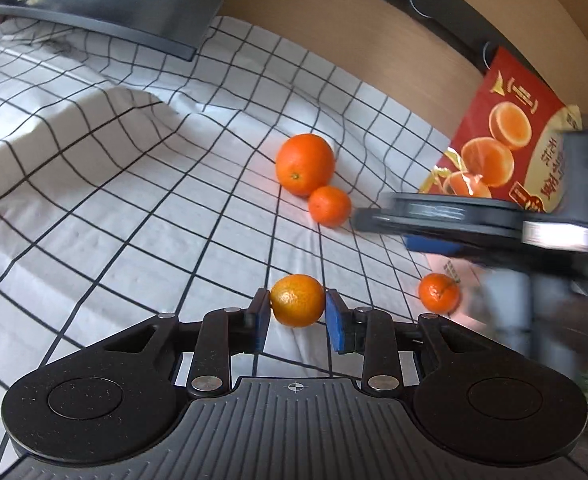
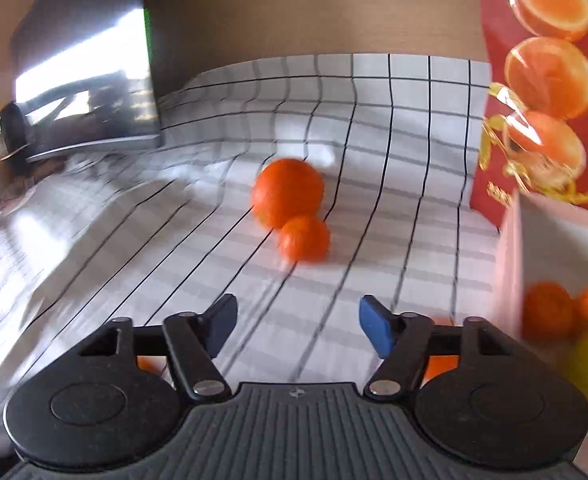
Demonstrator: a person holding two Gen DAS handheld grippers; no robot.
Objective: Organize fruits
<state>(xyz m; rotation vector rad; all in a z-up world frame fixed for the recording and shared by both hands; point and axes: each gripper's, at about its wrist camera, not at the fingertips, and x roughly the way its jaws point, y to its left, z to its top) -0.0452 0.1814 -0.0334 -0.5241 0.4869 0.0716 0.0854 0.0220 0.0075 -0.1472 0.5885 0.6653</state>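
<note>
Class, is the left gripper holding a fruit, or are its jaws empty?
Holding: the left gripper has both blue pads pressed against a small orange.

Right gripper (image 2: 298,326) open, empty; large orange (image 2: 287,192) touching small tangerine (image 2: 304,238) at twelve o'clock; red fruit box (image 2: 506,184) at two.

a small mandarin (image 1: 297,300) sits between the pads of the left gripper (image 1: 297,312), above the checked cloth (image 1: 133,208). farther back on the cloth a large orange (image 1: 304,164) touches a smaller mandarin (image 1: 329,206) just before it. to the right, near the box (image 1: 506,140) at the cloth's right edge, lies another mandarin (image 1: 438,293). more fruit (image 2: 550,312) lies in the box.
</note>
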